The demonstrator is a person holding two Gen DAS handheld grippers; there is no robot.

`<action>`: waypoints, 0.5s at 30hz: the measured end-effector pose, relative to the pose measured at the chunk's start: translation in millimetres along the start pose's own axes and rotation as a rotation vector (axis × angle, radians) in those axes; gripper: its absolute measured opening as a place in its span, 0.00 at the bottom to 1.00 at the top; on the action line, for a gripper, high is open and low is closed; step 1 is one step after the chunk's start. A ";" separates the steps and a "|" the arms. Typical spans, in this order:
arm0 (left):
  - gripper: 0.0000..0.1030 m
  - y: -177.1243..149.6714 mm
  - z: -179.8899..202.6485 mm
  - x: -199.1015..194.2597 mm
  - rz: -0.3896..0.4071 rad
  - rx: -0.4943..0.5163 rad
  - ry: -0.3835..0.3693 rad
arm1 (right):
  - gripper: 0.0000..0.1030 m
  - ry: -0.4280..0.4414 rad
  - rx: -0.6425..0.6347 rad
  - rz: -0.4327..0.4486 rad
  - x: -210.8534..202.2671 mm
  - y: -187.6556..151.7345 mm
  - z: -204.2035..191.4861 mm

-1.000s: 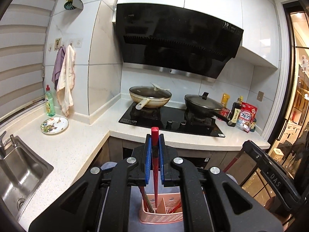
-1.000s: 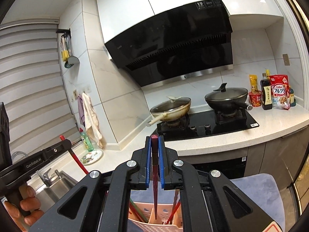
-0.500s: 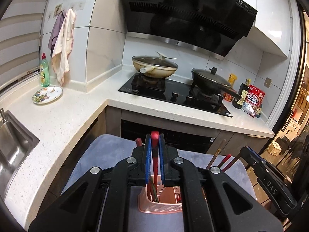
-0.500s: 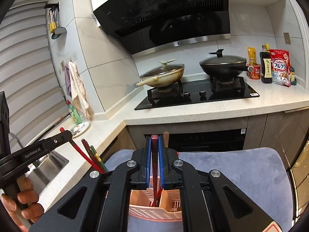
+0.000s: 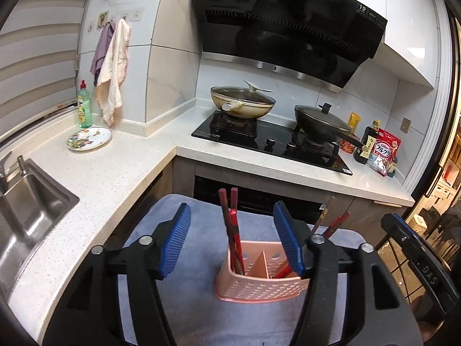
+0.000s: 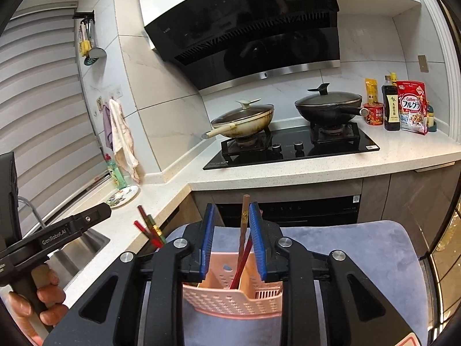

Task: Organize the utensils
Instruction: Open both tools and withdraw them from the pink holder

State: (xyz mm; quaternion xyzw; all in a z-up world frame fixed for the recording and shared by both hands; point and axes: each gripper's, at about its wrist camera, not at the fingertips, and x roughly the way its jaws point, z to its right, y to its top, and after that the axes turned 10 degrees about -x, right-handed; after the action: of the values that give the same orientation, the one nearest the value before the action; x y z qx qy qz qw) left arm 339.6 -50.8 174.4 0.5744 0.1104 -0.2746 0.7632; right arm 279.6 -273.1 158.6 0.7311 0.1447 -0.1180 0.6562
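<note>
We have just let go on both sides. The left gripper (image 5: 232, 238) has been opening and its blue-padded fingers (image 5: 175, 240) now stand spread wide, clear of the dark red lacquered chopsticks (image 5: 230, 225) that were pinched between them a second ago; these now stand free in the left compartment of the pink perforated plastic utensil caddy (image 5: 259, 284). The right gripper (image 6: 232, 238) has been opening too: its fingers are parted a little, with the brown wooden chopstick (image 6: 243, 225) between them but seemingly no longer pressed, its foot in the caddy's right compartment.

We judge both drops made; the next step is to withdraw upward without knocking the sticks.

The caddy sits on a grey-blue fleece cloth (image 5: 198, 300), at 6 o'clock from the black glass hob (image 5: 270, 144).

Readable writing: "valli" on the black range hood (image 5: 285, 17), "Calbee" on the red cereal bag (image 6: 410, 109), "GenRobot.AI" on the left gripper's side.
</note>
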 end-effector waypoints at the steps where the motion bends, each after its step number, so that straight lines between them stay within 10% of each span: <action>1: 0.56 -3.1 -0.6 -7.2 0.005 0.008 0.011 | 0.27 0.002 -0.008 0.000 -7.9 -3.4 -2.3; 15: 0.61 -93.3 -30.0 -63.0 -0.077 0.072 0.136 | 0.33 0.018 -0.082 -0.144 -95.6 -110.6 -31.9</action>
State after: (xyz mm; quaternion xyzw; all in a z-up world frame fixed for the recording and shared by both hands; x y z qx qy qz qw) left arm 241.1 -21.9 119.3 0.6142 0.1740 -0.2680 0.7215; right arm 149.6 -236.1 94.4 0.6922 0.2073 -0.1523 0.6743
